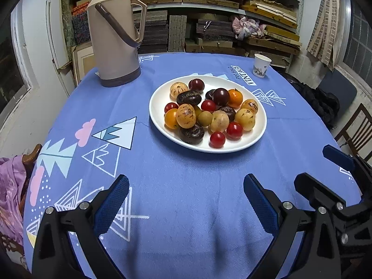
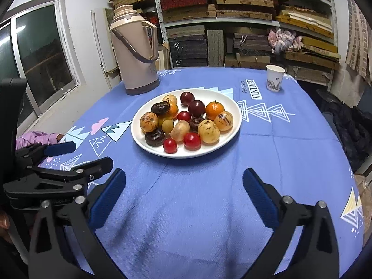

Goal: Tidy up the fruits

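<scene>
Fruit (image 1: 204,114) lies heaped on a white oval plate (image 1: 260,125) mid-table, on the blue patterned tablecloth (image 1: 186,197). The plate's long axis runs from near-left toward far-right in the left wrist view. Red cherry tomatoes (image 2: 192,141) sit at its near edge, a mandarin (image 2: 214,110) and dark plums (image 2: 196,108) farther back. Both the left gripper (image 1: 186,200) and right gripper (image 2: 184,195) hover short of the plate with fingers spread wide, holding nothing. A tan thermos (image 1: 115,37) stands upright at the far left, a paper cup (image 2: 275,78) at the far right.

Even indoor light, soft shadows on tablecloth (image 1: 186,197); sharp centre, strong fisheye bending, dark vignetted corners.
</scene>
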A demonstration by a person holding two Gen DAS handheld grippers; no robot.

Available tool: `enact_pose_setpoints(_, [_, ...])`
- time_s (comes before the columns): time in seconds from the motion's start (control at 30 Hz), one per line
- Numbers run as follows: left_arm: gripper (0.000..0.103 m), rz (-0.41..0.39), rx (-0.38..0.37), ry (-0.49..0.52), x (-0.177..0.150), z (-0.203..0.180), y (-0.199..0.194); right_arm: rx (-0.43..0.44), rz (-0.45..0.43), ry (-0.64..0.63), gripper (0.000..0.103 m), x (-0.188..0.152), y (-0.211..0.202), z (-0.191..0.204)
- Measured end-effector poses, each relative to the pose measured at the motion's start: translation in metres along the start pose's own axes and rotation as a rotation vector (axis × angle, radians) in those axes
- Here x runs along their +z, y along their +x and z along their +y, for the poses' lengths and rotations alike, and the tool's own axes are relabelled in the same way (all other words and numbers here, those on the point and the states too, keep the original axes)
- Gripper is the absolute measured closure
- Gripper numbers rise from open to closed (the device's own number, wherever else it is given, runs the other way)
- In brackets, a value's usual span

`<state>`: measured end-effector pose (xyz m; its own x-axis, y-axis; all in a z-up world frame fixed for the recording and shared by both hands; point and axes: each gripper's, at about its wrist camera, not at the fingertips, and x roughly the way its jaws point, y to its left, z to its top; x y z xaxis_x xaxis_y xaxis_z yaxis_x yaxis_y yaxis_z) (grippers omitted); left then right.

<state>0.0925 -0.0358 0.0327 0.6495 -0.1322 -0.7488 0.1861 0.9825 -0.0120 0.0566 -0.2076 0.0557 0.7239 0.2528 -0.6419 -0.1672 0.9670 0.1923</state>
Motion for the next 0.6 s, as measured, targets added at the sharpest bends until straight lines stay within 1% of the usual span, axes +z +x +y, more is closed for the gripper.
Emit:
enact_pose_setpoints(0.27, [0.004,-0.006,-0.001,-0.001,-0.0018,0.0001,-0.0034,-0.015,0.018,-0.002,0.004,-0.0030,0.0011,-0.0003])
enact_pose_setpoints(0.37, [0.004,-0.012,0.013,0.003,-0.0024,-0.0009,-0.0061,-0.017,0.018,-0.006,0.004,-0.0037,0.0012,0.0005])
enact_pose_setpoints(0.6, [0.004,-0.003,0.003,0.004,-0.0036,-0.0016,-0.0056,-0.014,0.018,-0.013,0.004,-0.0036,0.0000,0.0024])
